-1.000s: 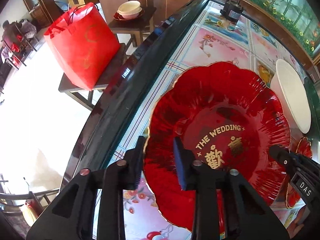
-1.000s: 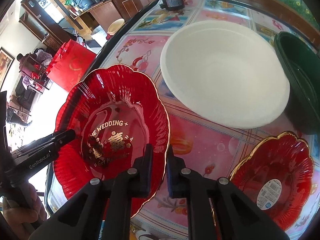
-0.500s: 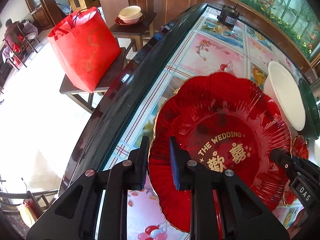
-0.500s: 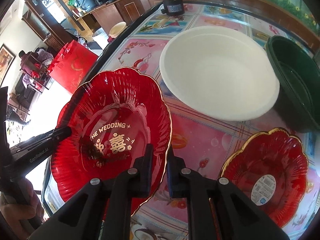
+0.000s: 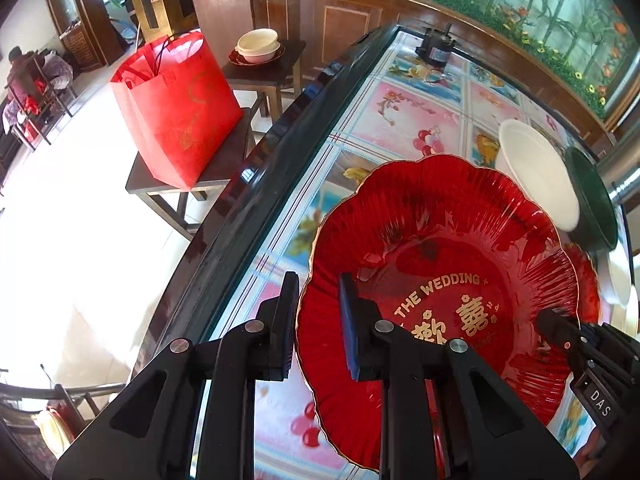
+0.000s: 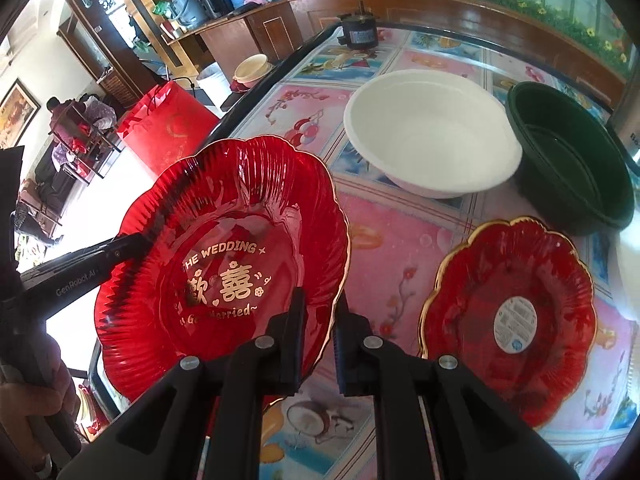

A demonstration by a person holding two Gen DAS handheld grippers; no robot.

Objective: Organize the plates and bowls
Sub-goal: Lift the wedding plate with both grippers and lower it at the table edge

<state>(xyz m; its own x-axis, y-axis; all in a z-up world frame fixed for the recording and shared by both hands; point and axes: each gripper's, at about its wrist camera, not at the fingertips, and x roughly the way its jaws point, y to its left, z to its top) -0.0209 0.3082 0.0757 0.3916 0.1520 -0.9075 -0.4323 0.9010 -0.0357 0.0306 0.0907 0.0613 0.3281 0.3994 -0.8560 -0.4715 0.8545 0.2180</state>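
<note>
The room — wooden cabinets, a red gift bag (image 5: 176, 108) on a side table — surrounds the floral-printed tabletop (image 6: 392, 240); on it sit a white bowl (image 6: 432, 136), a green bowl (image 6: 568, 152) and a smaller red plate (image 6: 508, 312); left of that plate, lifted and tilted, the large red wedding plate (image 6: 224, 264) hangs between both tools; the left gripper (image 5: 318, 320) straddles one rim, gap showing — the right gripper (image 6: 318, 336) pinches the opposite rim, nearer the smaller plate.

the wedding plate (image 6: 224, 264) is seen at the left of the right wrist frame, over the tabletop (image 6: 384, 240) edge. a second plate (image 6: 508, 312) is set on the tabletop at the lower right. a wide bowl (image 6: 432, 136) is placed above centre, a basin (image 6: 568, 160) just beside it at the right, a small motor (image 6: 358, 32) at the top.
</note>
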